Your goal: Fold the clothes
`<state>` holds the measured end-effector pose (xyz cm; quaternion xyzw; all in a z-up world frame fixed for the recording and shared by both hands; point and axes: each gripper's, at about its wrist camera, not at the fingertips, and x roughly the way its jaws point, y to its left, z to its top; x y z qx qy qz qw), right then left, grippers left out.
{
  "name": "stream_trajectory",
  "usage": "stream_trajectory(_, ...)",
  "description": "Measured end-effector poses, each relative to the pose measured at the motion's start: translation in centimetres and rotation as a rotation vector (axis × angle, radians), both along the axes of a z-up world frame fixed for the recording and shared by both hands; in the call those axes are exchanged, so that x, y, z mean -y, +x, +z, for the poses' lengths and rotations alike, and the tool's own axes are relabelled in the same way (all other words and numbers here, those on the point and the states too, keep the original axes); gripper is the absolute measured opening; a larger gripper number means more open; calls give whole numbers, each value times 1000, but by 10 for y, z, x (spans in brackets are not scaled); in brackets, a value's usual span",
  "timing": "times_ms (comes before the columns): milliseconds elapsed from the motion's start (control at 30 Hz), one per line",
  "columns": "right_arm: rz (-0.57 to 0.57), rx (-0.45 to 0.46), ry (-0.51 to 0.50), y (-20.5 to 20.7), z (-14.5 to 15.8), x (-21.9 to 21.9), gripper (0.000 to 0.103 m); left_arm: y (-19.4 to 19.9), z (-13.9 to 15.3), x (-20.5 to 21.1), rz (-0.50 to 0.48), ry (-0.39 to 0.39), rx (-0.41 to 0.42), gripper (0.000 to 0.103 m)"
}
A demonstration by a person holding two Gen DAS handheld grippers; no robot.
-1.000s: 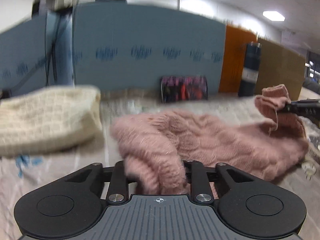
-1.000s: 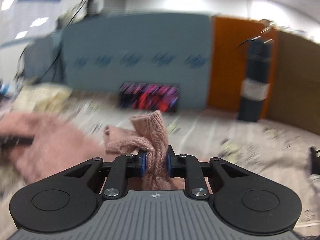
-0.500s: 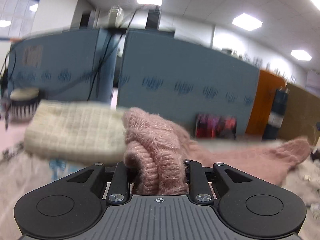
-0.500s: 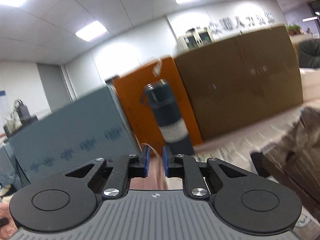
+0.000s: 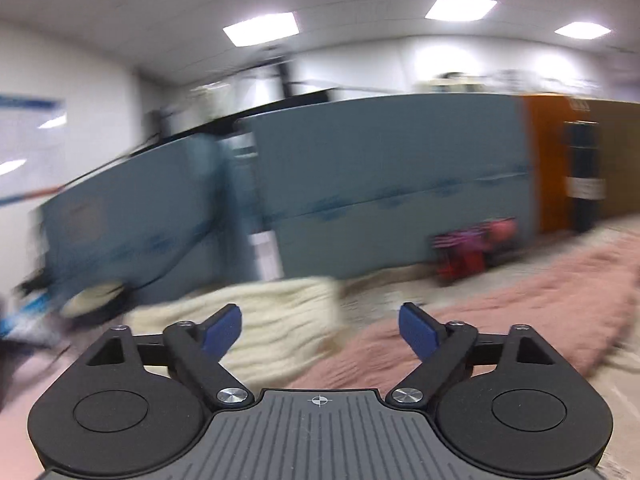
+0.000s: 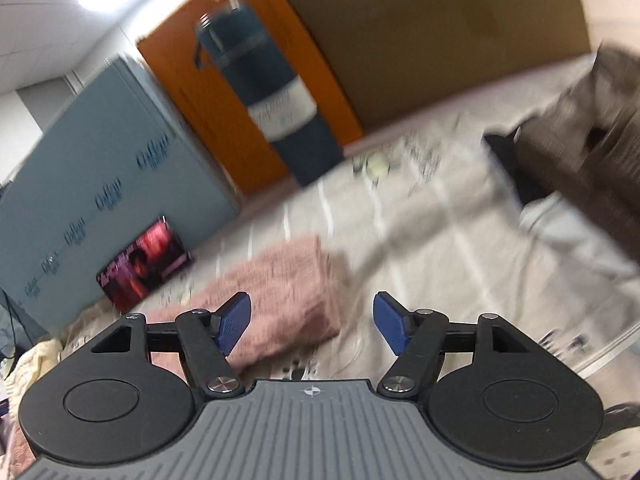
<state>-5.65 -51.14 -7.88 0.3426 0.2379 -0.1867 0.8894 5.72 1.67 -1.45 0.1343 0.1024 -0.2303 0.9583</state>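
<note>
A pink knitted sweater (image 5: 500, 300) lies spread on the table, stretching right and away in the left wrist view. In the right wrist view a pink sleeve end (image 6: 280, 292) lies flat just ahead of the left finger. My left gripper (image 5: 320, 326) is open and empty above the sweater's near edge. My right gripper (image 6: 312, 326) is open and empty above the table, just right of the sleeve. Both views are blurred by motion.
A folded cream knit (image 5: 256, 332) lies left of the pink sweater. A dark blue bottle (image 6: 268, 96) stands at the back by orange and brown boards. A brown-grey garment pile (image 6: 592, 152) sits at the right. A red-pink box (image 6: 144, 264) stands against the blue partition.
Both grippers have let go of the pink sweater and opened. The sweater now lies spread flat on the table. Both cameras swung quickly.
</note>
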Motion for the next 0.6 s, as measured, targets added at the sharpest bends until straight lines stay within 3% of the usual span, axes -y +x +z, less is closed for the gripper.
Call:
stream_trajectory(67,6,6,-2,6,-4,-2,61,8,2,9,-102,25,-47,90)
stream_trajectory(133,17,-4,-63,13,-5,-5,30,20,-1,20,-197,60,-139,90)
stream_trajectory(200,30,-10,-132,19,-6,-7,17,32,-6,29,-258,101,-216,90)
stream_trajectory(233,29,6,-153,18,-5,-7,16,38,-9,34,-288,120,-254,90)
stream_trajectory(300,15,23,-169,18,-3,-2,16,47,-18,38,-309,138,-304,84)
stream_trajectory(367,2,29,-174,17,-1,1,16,44,-25,39,-323,152,-297,26)
stream_trajectory(467,-30,53,-171,9,4,2,24,32,-29,36,-320,173,-202,5)
stream_trajectory(533,-47,79,-153,2,9,1,57,20,-26,32,-318,166,-136,2)
stream_trajectory(600,-37,116,-129,-4,15,-1,60,3,-22,29,-309,165,-52,0)
